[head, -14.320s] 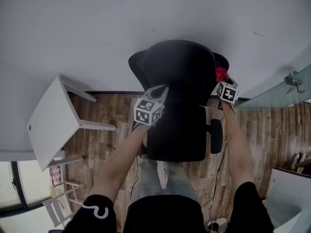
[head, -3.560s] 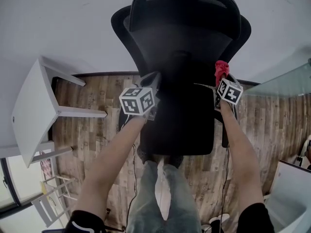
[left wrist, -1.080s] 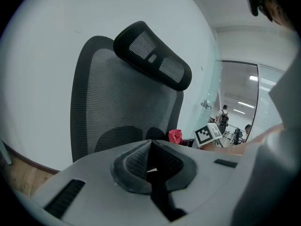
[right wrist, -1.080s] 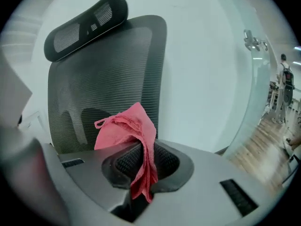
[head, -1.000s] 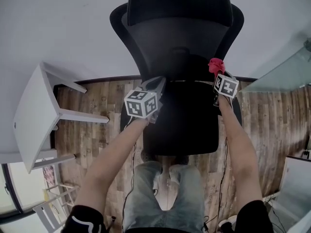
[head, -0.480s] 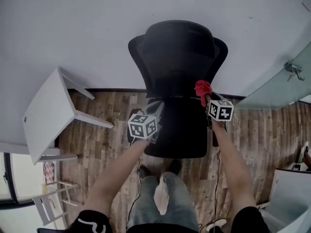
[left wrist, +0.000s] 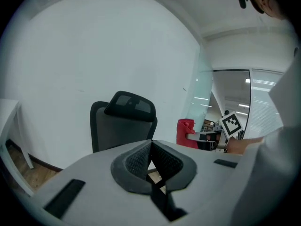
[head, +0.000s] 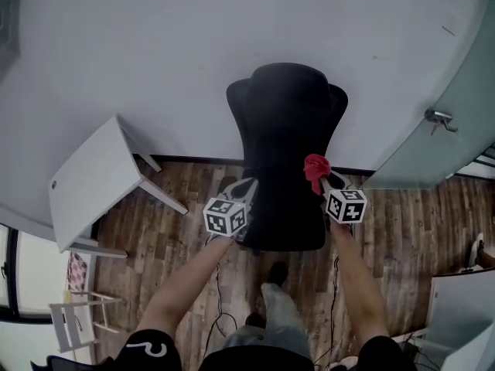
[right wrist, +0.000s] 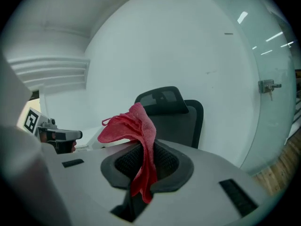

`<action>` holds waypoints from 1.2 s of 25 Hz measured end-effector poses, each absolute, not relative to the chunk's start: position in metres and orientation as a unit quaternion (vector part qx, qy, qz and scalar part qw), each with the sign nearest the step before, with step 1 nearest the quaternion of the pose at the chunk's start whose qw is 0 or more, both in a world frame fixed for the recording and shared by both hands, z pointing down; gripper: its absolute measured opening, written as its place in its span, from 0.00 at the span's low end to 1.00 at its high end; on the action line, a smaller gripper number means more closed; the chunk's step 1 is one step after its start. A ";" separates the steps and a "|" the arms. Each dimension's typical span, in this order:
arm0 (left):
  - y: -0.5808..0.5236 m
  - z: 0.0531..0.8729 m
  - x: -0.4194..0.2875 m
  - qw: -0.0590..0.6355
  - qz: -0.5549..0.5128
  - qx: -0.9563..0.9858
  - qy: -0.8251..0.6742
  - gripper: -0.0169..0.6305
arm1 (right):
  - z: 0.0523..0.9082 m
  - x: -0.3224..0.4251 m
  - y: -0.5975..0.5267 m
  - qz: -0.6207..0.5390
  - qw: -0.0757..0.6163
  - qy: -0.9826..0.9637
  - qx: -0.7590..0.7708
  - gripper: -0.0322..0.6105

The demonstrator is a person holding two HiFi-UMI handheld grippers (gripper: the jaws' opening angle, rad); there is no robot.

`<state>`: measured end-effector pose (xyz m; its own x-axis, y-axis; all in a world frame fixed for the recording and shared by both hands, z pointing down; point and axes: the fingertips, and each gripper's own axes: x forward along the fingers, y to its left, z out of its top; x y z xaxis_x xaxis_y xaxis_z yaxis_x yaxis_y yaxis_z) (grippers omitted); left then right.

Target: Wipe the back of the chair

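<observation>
Black chair [head: 286,130] stands by white wall [head: 155,52] on wooden floor [head: 402,222], white surface [head: 89,180] beside. Arms stretch forward; left tool [left wrist: 151,145] closed empty, right tool [right wrist: 148,154] pinches red cloth [right wrist: 136,126].

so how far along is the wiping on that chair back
Done: nothing on the chair back shows whether it has been wiped. In hand: the right gripper holds the red cloth, away from the chair; the left gripper is shut, empty. Left: bringing the cloth onto the back.
</observation>
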<state>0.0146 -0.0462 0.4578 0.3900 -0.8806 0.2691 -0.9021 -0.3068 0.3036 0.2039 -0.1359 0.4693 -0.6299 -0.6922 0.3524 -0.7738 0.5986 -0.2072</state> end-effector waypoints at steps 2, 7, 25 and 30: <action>-0.013 0.446 0.021 0.195 0.030 0.812 -0.550 0.07 | 0.454 0.207 -0.099 0.149 0.123 -0.892 0.409 0.15; 0.078 0.401 0.029 0.175 -0.007 0.810 -0.560 0.06 | 0.426 0.206 -0.004 0.130 0.109 -0.901 0.400 0.15; 0.262 0.331 0.108 0.116 -0.033 0.831 -0.542 0.06 | 0.340 0.249 0.206 0.082 0.067 -0.920 0.376 0.15; 0.282 0.329 0.128 0.105 -0.019 0.829 -0.549 0.06 | 0.339 0.267 0.225 0.088 0.067 -0.924 0.367 0.15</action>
